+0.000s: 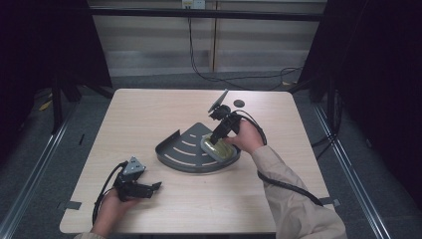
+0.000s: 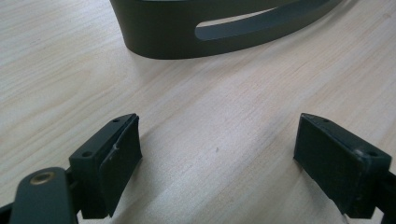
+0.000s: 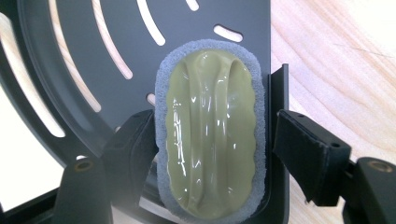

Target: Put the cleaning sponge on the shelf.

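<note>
A: High view first. Nearest the camera, left gripper (image 1: 148,188) rests on the table (image 1: 149,109) near its front edge, jaws spread, nothing between them. Right gripper (image 1: 218,143) reaches down over the dark slotted tray (image 1: 179,149) at mid-table.

B: And the sponge?

A: Sponge (image 1: 218,150) lies in the tray's right part, right gripper at it.

B: Left gripper view?

A: Left gripper (image 2: 217,154) gapes wide over bare wood; tray wall (image 2: 187,39) lies beyond, apart from the jaws.

B: Right gripper view?

A: Right gripper (image 3: 212,147) straddles the sponge (image 3: 212,135), olive top, grey foam rim. Left jaw touches the foam; right jaw stands just beside it, a gap showing. Not clamped
</note>
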`<action>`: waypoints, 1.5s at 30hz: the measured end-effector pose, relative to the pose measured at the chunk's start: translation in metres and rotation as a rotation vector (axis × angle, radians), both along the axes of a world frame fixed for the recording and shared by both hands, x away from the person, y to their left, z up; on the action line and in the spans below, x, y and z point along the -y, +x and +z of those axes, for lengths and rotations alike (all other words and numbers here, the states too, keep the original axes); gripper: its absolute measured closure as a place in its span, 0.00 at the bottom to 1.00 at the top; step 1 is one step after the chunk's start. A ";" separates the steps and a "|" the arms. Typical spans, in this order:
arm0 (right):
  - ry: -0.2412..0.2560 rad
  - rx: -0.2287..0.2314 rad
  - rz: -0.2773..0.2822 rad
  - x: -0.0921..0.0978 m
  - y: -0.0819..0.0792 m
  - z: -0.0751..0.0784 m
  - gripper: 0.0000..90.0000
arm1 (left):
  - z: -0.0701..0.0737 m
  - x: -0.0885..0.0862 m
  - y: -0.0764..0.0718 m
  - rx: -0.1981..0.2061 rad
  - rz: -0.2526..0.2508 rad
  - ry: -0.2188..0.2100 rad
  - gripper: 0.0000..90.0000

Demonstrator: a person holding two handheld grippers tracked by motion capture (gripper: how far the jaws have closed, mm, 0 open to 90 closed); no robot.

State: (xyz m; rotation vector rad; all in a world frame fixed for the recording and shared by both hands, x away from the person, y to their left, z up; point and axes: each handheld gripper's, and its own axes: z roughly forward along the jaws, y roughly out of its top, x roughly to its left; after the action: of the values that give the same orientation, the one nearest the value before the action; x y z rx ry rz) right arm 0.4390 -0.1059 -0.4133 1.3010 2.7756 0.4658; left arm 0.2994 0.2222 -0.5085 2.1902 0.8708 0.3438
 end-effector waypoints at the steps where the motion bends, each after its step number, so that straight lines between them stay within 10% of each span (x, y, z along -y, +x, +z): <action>1: -0.001 0.006 0.005 0.001 0.000 0.001 0.32 | 0.000 0.000 0.000 0.000 0.000 0.000 0.16; 45: 0.024 0.033 0.030 0.073 -0.061 0.016 0.23 | 0.000 0.000 0.000 0.000 -0.002 0.006 0.16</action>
State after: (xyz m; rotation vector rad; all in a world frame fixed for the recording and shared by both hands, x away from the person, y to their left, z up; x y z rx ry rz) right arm 0.3780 -0.1787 -0.3973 1.2459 2.7749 0.5195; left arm 0.2994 0.2225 -0.5083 2.1962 0.8690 0.3462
